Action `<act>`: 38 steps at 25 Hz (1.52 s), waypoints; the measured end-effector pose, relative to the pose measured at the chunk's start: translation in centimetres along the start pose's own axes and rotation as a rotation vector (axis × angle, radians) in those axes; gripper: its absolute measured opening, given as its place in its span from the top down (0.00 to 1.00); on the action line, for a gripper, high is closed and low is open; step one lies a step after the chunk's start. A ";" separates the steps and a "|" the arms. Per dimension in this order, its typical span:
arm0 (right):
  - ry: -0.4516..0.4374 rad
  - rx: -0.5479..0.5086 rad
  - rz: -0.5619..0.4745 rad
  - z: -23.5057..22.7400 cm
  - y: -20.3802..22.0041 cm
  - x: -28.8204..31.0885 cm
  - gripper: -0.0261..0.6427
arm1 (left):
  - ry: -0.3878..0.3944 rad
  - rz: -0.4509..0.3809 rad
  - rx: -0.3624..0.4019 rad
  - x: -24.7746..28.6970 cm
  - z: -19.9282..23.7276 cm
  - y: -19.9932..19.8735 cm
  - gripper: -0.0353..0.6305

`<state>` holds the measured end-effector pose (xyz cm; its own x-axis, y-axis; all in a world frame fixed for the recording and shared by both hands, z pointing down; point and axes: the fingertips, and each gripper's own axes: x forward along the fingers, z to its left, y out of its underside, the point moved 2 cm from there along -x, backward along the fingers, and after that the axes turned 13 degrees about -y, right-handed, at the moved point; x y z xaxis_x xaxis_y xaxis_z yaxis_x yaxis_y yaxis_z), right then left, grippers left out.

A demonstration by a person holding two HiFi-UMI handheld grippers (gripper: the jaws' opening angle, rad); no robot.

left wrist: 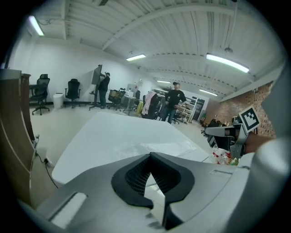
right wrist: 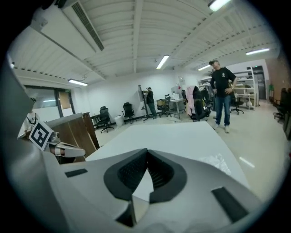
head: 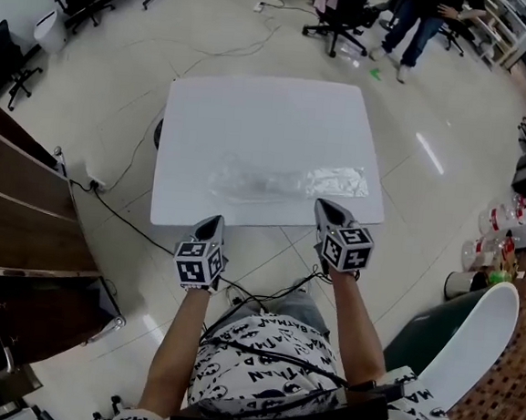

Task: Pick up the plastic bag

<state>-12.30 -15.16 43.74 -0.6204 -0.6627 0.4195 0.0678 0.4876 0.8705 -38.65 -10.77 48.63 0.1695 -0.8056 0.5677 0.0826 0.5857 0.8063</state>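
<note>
**Camera stations: one high, two low**

Head view: high up, tilted steeply down, whole white table (head: 253, 112) in frame from its near side.

Left gripper view, right gripper view: low, just off that near edge, facing across the tabletop into the room.

Shared by all three: the table and the plastic bag (head: 288, 181).

Left gripper view catches the right gripper (left wrist: 209, 131) at its right. Right gripper view catches the left gripper (right wrist: 77, 151) at its left.

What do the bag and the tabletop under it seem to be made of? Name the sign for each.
The plastic bag looks like thin clear plastic film, glossy: it is crinkled, catches light, and the white top shows through. The table has a smooth, white, fairly matt top, perhaps laminate or painted board; the look leaves that open.
</note>
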 end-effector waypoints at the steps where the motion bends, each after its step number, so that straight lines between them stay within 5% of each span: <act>1: -0.011 -0.030 -0.009 0.8 -0.7 0.0 0.96 | 0.010 -0.009 -0.010 -0.4 -0.5 -0.2 0.94; 6: -0.050 -0.067 -0.002 2.1 -1.4 -0.6 0.96 | 0.030 -0.093 -0.048 -1.1 -3.2 -2.2 0.94; 16: -0.077 -0.025 -0.009 -0.6 -1.3 -3.7 0.96 | -0.032 -0.154 0.027 -2.6 -7.2 -4.0 0.94; 26: -0.081 -0.021 0.008 -0.1 -0.7 -4.1 0.96 | -0.010 -0.250 0.036 -4.3 -9.2 -6.2 0.94; 38: -0.069 0.004 0.004 -0.7 -0.1 -4.8 0.96 | -0.002 -0.222 0.038 -3.9 -9.3 -5.9 0.94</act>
<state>-8.77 -12.50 41.81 -0.6723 -0.6204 0.4039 0.0672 0.4922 0.8679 -30.68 -10.21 40.15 0.1489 -0.9145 0.3763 0.0806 0.3905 0.9171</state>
